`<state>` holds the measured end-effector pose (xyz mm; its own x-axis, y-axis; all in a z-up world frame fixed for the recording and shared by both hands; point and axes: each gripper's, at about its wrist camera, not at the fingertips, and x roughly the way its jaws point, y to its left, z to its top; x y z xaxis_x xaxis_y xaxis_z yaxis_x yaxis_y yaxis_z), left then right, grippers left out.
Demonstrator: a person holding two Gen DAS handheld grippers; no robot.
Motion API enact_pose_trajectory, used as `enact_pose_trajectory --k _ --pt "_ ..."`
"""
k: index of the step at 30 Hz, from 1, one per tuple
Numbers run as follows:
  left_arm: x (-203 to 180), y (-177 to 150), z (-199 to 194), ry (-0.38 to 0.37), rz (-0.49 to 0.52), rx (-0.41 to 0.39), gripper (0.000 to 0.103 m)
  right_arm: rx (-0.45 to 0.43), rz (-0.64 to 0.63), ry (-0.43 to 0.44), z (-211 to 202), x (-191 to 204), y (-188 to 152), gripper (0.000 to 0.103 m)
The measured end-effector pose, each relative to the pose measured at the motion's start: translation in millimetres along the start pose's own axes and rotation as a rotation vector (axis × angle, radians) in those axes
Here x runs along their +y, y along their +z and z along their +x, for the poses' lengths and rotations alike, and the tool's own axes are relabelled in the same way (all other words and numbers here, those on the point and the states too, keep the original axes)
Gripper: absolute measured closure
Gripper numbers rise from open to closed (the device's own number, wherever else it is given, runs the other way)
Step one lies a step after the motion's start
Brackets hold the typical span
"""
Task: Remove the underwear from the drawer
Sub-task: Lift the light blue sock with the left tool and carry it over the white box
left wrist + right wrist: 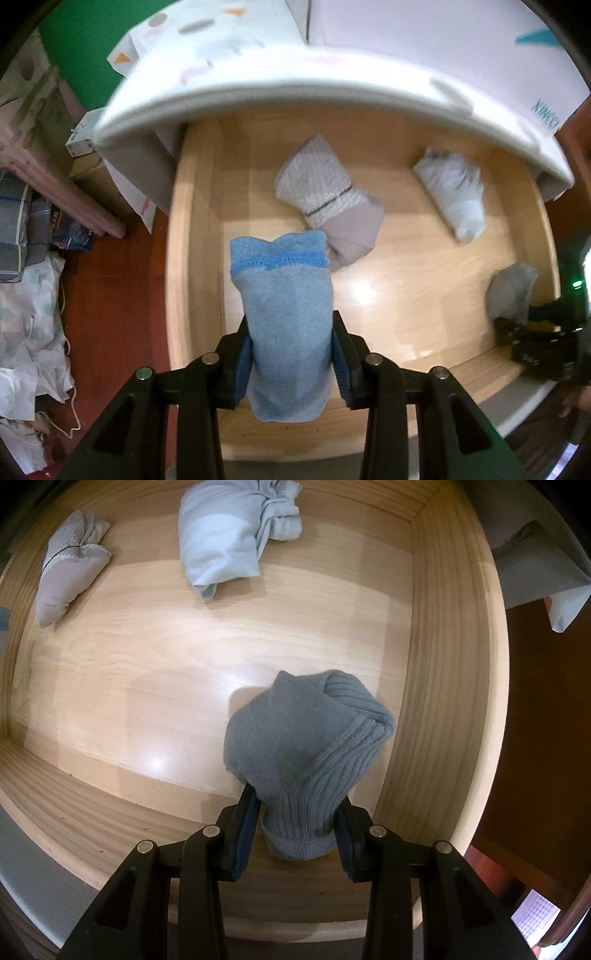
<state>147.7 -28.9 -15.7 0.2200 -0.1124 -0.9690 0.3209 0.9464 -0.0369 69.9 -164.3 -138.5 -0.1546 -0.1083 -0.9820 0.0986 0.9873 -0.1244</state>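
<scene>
The left gripper [291,363] pinches a rolled light-blue knit bundle [286,325] above the pale wooden drawer [195,236]. Ahead of it lie a patterned grey-white roll [325,195] and a whitish roll [452,192]. The right gripper [295,834] clamps a grey ribbed bundle [306,738] near the drawer's right wall.

A reddish-brown wooden floor [110,288] runs along the left side, strewn with crumpled floral cloth [26,332] and a white cord [72,398]. A green wall [81,40] rises behind. A pink post [74,192], perhaps a furniture leg, slants beside stacked cardboard boxes [88,147].
</scene>
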Motion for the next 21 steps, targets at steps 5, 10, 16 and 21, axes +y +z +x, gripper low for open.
enact_pose_trajectory --k 5,10,16,21 --pt "5.3 2.0 -43.7 0.002 -0.011 -0.081 0.066 -0.012 0.004 0.002 4.1 -8.0 -11.2 0.068" --pt "11.2 10.0 -95.4 -0.008 -0.013 -0.165 0.066 -0.013 0.004 0.003 4.4 -14.6 -13.6 0.068" --pt "13.6 28.5 -171.4 -0.014 0.002 -0.286 0.066 -0.017 0.002 0.003 4.1 -18.4 -16.6 0.068" --pt "4.7 53.0 -225.1 -0.016 0.031 -0.386 0.066 -0.017 0.002 0.003 4.4 -18.6 -16.3 0.068"
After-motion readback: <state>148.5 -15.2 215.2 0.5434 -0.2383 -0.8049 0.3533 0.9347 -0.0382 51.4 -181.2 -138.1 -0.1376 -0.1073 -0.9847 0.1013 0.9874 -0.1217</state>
